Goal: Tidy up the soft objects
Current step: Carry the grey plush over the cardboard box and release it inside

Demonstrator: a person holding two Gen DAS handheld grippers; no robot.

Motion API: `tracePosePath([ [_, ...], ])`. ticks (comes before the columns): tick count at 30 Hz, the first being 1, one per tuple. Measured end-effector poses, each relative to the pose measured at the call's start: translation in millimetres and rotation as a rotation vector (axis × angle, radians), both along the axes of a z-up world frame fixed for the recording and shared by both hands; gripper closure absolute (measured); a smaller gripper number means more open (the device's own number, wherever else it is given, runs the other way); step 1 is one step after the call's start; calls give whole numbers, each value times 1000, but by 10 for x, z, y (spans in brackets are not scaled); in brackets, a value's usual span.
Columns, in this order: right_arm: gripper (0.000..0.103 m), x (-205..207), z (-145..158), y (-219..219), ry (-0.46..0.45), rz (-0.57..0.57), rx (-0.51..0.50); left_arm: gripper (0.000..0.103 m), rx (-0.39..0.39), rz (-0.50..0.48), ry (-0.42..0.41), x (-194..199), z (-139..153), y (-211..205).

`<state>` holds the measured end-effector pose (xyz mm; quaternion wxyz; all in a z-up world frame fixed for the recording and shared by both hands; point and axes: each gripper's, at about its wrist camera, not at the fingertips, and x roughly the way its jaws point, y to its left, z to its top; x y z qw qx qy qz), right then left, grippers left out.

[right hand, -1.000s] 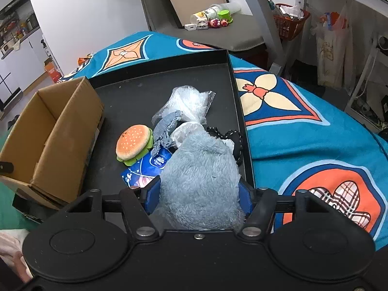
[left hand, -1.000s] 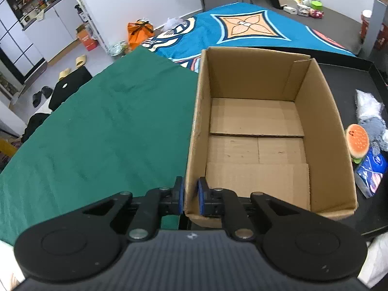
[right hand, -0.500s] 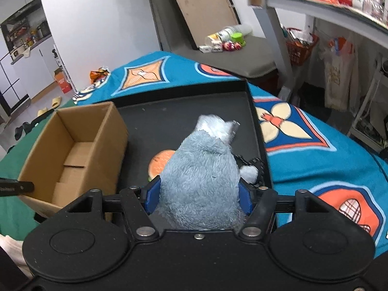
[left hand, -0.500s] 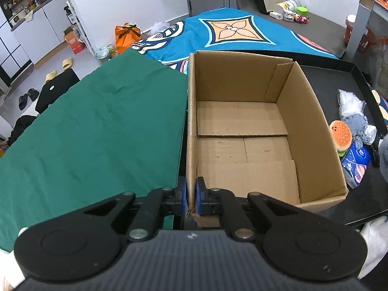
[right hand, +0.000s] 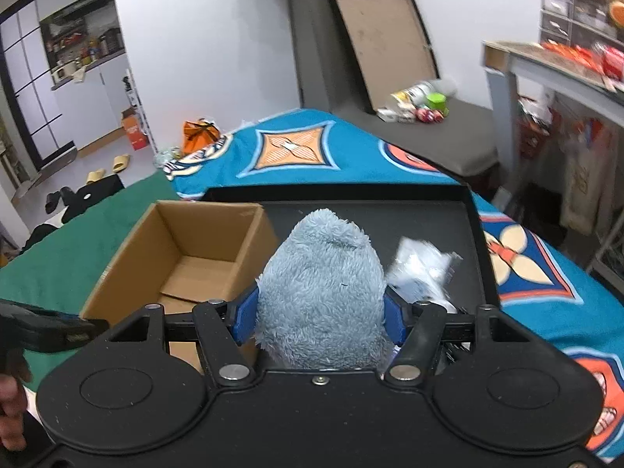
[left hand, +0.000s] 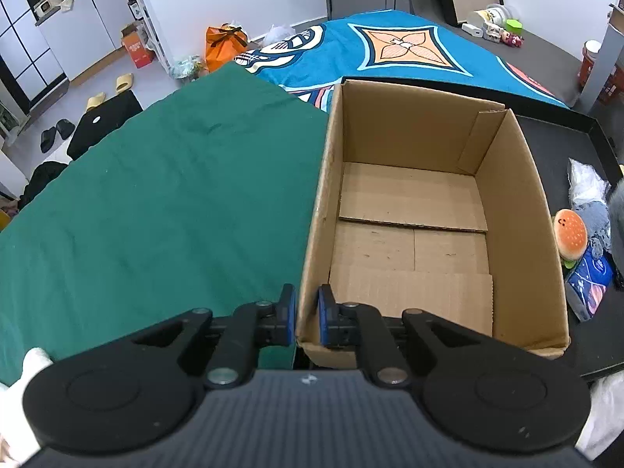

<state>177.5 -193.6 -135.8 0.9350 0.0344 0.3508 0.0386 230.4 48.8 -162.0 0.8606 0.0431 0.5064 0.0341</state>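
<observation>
The blue-grey plush toy [right hand: 319, 284] is squeezed between the jaws of the right gripper [right hand: 318, 318], held above the black tray [right hand: 474, 210] beside the empty cardboard box [left hand: 409, 234]. The box's near-left corner wall is pinched by the left gripper [left hand: 307, 314] — if that wall is tugged or released too high, the box could tip and the plush could miss it.

A black tray [left hand: 553, 132] is sitting on a bed spread with a teal patterned blanket [left hand: 394, 45] and a green cloth [left hand: 163, 195]. Lying directly on the tray are an open cardboard box [left hand: 518, 210], a plush hamburger [left hand: 570, 230], a crumpled clear plastic bag [left hand: 585, 183], a grey-blue fabric piece [left hand: 596, 220] and a dark blue printed pouch [left hand: 589, 282], clustered just beside the box's right wall.
</observation>
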Motion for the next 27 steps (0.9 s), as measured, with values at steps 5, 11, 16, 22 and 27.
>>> tracePosePath([
  [5, 42, 94, 67, 186, -18, 27, 5, 92, -20, 4, -15, -4, -8, 35],
  [11, 42, 174, 103, 385, -29, 58, -1, 93, -50, 4, -31, -46, -32, 91],
  [16, 42, 213, 120, 496, -31, 75, -8, 95, -80, -38, -50, -86, -12, 68],
  [22, 41, 253, 131, 642, -34, 97, -11, 96, -99, -115, -74, -117, 9, -16],
  [27, 41, 289, 111, 763, -30, 113, -14, 95, -127, -112, -74, -99, 3, 35],
])
